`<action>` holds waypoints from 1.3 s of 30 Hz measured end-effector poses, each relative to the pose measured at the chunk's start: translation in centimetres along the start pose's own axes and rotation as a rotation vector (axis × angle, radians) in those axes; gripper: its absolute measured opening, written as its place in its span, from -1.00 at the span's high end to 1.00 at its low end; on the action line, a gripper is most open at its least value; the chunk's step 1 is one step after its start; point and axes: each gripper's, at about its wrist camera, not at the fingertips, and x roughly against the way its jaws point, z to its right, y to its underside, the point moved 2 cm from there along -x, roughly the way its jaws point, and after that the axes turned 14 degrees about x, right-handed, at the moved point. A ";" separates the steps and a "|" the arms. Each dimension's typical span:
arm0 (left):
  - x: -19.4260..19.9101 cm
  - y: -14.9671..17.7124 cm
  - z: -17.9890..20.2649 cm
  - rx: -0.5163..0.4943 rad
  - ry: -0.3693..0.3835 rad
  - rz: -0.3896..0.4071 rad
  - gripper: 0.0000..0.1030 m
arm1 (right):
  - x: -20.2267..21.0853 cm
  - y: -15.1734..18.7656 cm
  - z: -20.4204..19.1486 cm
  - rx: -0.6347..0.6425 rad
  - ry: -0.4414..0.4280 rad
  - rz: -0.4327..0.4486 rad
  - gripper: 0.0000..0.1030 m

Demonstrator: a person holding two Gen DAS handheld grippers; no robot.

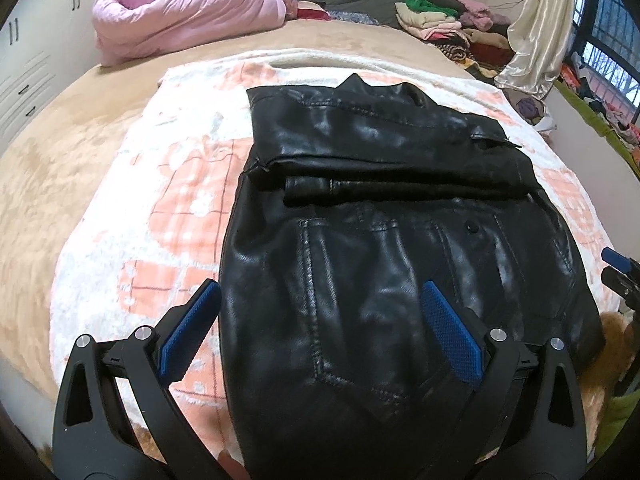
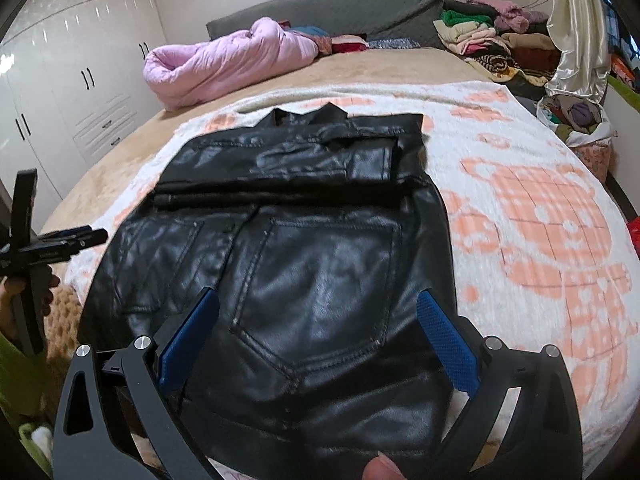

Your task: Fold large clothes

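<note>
While the glossy black leather trousers (image 1: pixel 384 264) lie on a fluffy white-and-peach checked blanket (image 1: pixel 168 184) spread over a tan plush bed cover (image 1: pixel 52 168), their creased legs are folded back in a band across the seat, whose stitched back pockets face up. The left gripper (image 1: pixel 320 300) hovers over the waist end with its blue ridged pads (image 1: pixel 448 328) spread wide, holding nothing. The right gripper (image 2: pixel 318 308) is likewise wide apart over the seat, empty.
</note>
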 end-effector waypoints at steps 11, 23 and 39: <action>-0.3 1.2 -1.8 0.004 -0.020 -0.038 -0.82 | 0.7 2.5 1.9 -0.003 0.045 -0.077 -0.91; -0.7 3.3 -5.0 0.052 -0.026 -0.094 -0.81 | 1.0 5.0 3.4 -0.015 0.053 -0.153 -0.91; -1.3 6.3 -6.1 0.088 0.051 -0.190 -0.21 | -2.2 6.4 2.5 0.046 -0.032 -0.346 -0.89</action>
